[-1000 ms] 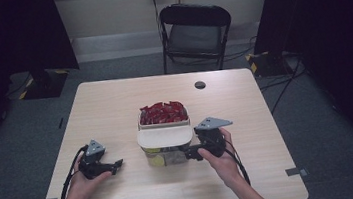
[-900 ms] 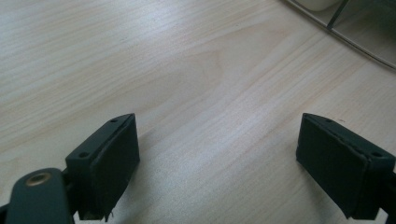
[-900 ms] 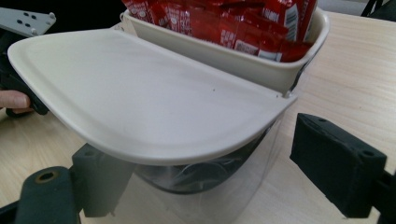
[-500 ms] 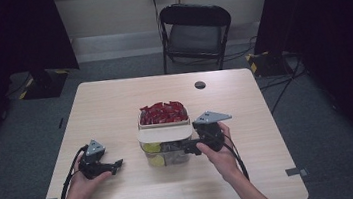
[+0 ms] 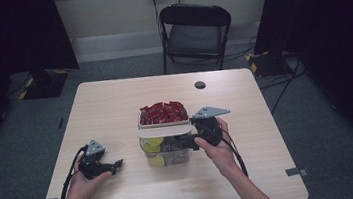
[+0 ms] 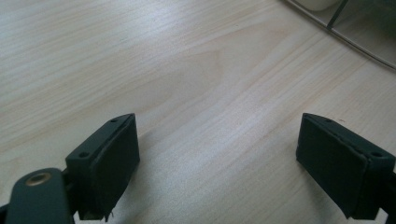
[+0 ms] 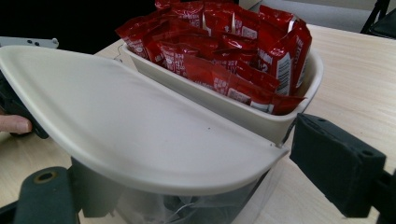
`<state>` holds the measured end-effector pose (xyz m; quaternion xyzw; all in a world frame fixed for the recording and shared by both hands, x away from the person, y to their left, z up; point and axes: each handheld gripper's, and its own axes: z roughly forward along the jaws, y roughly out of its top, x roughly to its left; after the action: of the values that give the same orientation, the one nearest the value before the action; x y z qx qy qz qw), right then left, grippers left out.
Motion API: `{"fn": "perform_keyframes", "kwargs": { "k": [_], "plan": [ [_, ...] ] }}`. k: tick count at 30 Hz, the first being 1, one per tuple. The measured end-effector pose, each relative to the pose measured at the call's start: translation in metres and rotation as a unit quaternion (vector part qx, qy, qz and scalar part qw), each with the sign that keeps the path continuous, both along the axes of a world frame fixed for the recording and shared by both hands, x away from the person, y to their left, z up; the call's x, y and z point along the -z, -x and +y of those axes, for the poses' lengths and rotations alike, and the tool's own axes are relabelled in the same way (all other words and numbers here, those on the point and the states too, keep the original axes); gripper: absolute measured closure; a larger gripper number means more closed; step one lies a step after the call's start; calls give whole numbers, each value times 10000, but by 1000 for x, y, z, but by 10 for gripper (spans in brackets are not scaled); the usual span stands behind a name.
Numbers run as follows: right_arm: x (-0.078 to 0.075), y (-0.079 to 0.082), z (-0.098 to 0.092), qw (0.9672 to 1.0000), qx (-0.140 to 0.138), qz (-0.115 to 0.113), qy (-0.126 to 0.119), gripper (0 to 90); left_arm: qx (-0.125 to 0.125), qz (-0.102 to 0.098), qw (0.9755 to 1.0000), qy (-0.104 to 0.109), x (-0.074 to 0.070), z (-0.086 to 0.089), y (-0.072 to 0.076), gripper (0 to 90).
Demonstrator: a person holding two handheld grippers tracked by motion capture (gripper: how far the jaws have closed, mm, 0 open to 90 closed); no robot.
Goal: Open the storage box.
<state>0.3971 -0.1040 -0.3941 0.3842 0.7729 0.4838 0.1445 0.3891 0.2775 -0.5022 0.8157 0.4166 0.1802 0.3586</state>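
Note:
A clear box [image 5: 168, 153] with yellow items inside stands mid-table, and a cream tray [image 7: 261, 116] of red packets [image 5: 162, 113] sits in its far half. My right gripper [image 5: 187, 141] is at the box's right end, shut across the end of the cream lid [image 5: 164, 130], which it holds raised above the box. In the right gripper view the lid [image 7: 116, 126] spans the space between the jaws and hides most of the near one; the red packets [image 7: 233, 56] lie behind it. My left gripper [image 5: 116, 164] rests on the table left of the box, open [image 6: 217, 135] over bare wood.
The wooden table [image 5: 114, 101] has a small black disc [image 5: 200, 84] near its far edge. A black folding chair [image 5: 195, 29] stands behind the table. A corner of the clear box [image 6: 364, 28] shows at the top right of the left gripper view.
The lid has risen off the clear box with my right gripper, and the yellow items beneath now show. The left gripper has stayed where it was.

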Motion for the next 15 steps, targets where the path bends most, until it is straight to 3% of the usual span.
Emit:
{"fn": "perform_keyframes", "kwargs": {
  "k": [15],
  "plan": [
    [-3,-9,-3,10000,78,6,-51,146,-2,4,10000,0,0,0,0,127]
  ]
}}
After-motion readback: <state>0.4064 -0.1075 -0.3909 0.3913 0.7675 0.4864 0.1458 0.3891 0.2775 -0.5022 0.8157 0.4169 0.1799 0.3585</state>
